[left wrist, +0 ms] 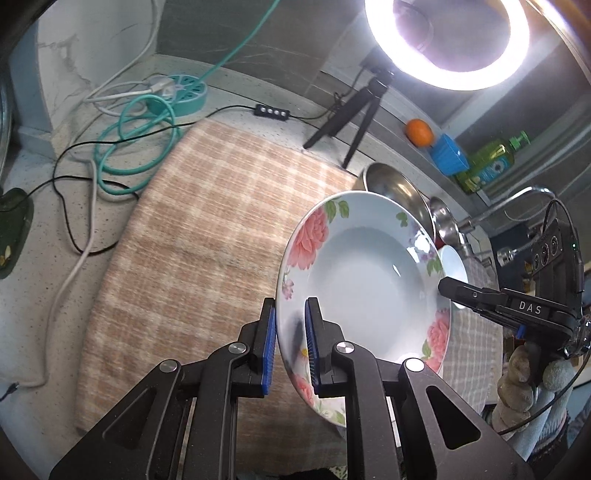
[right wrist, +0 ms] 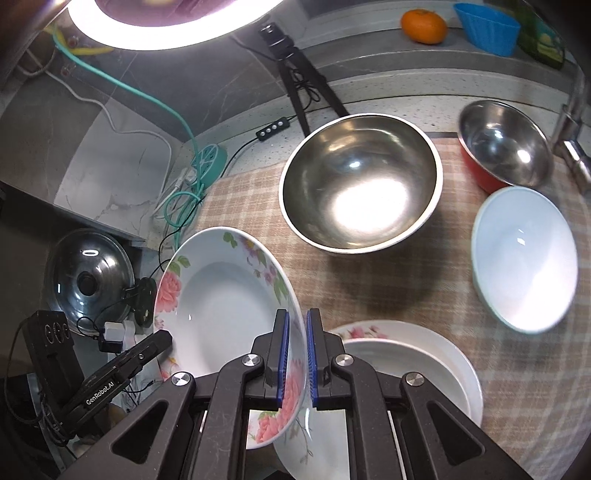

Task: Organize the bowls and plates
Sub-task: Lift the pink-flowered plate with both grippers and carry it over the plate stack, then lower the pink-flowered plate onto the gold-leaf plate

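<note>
A floral deep plate [left wrist: 365,280] [right wrist: 221,299] is held tilted above the checked cloth by both grippers. My left gripper [left wrist: 291,343] is shut on its near rim. My right gripper [right wrist: 295,354] is shut on the opposite rim and shows in the left wrist view [left wrist: 454,291]. Another floral plate [right wrist: 406,354] lies on the cloth below the right gripper. A large steel bowl [right wrist: 362,184], a steel bowl with a red outside [right wrist: 506,144] and a white bowl [right wrist: 524,258] stand on the cloth behind it.
A ring light on a tripod [left wrist: 354,118] stands at the back. Cables and a teal power hub [left wrist: 181,92] lie at the back left. A pot lid [right wrist: 88,280] lies left of the cloth. An orange [right wrist: 424,26], a blue cup [right wrist: 487,26] and a green bottle [left wrist: 487,166] stand on the ledge.
</note>
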The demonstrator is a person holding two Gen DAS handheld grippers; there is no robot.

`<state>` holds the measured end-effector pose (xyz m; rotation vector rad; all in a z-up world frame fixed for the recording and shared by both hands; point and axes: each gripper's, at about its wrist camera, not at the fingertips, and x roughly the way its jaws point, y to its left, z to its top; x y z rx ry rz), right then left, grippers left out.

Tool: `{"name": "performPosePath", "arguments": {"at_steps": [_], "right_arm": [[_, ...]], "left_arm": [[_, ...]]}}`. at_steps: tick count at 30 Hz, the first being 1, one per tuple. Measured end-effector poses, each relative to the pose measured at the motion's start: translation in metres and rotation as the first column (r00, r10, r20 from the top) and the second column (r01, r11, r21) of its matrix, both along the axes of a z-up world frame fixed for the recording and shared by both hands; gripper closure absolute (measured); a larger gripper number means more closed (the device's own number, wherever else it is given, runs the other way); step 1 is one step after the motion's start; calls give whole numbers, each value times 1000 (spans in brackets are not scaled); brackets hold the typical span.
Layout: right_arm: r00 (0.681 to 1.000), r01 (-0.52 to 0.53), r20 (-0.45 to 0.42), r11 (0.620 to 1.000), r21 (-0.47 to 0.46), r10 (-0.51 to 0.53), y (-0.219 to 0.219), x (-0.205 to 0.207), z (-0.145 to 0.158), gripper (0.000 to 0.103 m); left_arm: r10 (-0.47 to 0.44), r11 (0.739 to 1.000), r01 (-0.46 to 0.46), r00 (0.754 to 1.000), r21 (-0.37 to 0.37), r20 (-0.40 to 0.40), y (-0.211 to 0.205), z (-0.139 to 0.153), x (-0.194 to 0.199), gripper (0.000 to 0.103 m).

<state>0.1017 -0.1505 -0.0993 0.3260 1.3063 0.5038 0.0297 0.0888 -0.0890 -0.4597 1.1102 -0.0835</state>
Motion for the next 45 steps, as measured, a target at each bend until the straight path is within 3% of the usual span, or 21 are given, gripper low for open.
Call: {"name": "performPosePath", "arguments": {"at_steps": [20,38,45], "right_arm": [[987,157,-45,988,-16,-157,-98,-57,-15,94],[979,179,-89,982,-63,-184,-119,-82,-45,94],[981,162,-86,981,-104,-171,-112,-84,-48,94]], "left_arm": [[-193,981,194,979,5,-69,-82,-24,-7,90],[-252,964,259,962,56,-108,-106,-39,-7,90],[-286,945,298,953,135,-102,-117,-37,-10,90]]}}
